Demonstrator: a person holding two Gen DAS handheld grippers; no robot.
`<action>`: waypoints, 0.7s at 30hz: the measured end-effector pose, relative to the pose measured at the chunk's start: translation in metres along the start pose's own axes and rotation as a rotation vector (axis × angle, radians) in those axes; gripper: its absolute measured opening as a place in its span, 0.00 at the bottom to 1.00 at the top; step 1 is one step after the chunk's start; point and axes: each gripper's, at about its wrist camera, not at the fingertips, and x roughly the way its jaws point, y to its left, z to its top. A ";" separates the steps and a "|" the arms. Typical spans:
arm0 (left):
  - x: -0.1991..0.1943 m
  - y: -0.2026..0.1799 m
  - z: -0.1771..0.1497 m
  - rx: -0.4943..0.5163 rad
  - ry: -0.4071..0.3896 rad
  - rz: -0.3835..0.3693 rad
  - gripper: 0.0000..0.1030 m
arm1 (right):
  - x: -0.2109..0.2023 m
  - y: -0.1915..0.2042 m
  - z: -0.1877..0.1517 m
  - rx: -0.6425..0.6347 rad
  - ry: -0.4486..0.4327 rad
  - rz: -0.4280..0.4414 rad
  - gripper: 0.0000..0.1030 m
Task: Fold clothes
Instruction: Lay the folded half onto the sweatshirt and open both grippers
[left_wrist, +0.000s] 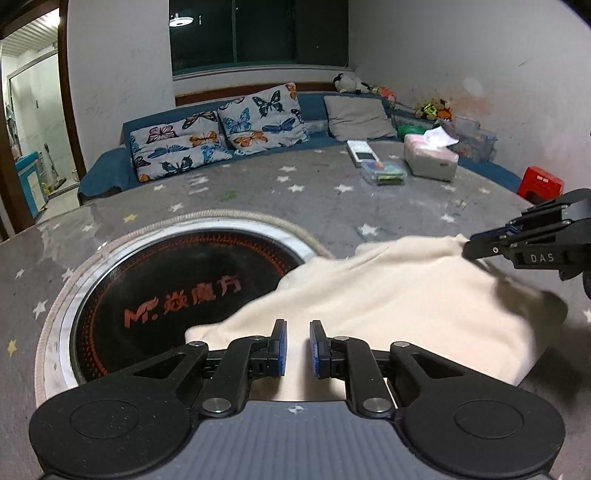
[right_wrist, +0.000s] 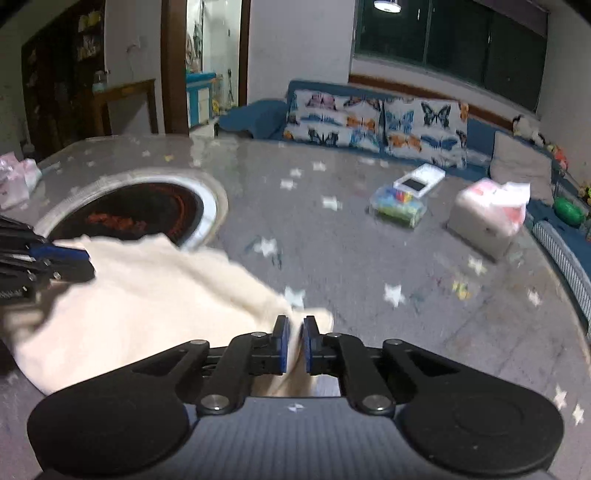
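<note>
The cream garment (left_wrist: 388, 306) lies spread on the star-patterned table (left_wrist: 295, 192), one edge draped over the round inset cooktop (left_wrist: 177, 291); the right gripper (right_wrist: 294, 345) has its fingers narrowed onto a bunched corner of it, while the left gripper (left_wrist: 298, 349) sits over the near edge with fingers narrowly apart, cloth between them, though I cannot tell whether they really pinch it. The risk, as I judge it, is that the thin bunch slips from the right fingers when lifted, or that the cloth drags across the cooktop rim and folds crookedly. Legible writing: "DAS" on the right gripper's side and an orange "MF." logo with Chinese characters on the cooktop.
</note>
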 end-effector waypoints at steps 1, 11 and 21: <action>0.001 0.000 0.004 -0.004 -0.004 -0.006 0.15 | -0.003 0.001 0.005 0.000 -0.012 0.011 0.10; 0.035 -0.011 0.024 -0.040 0.024 -0.032 0.15 | 0.030 0.032 0.031 -0.017 -0.015 0.156 0.10; 0.038 -0.008 0.020 -0.058 0.051 -0.016 0.17 | 0.031 0.032 0.025 -0.023 0.009 0.136 0.11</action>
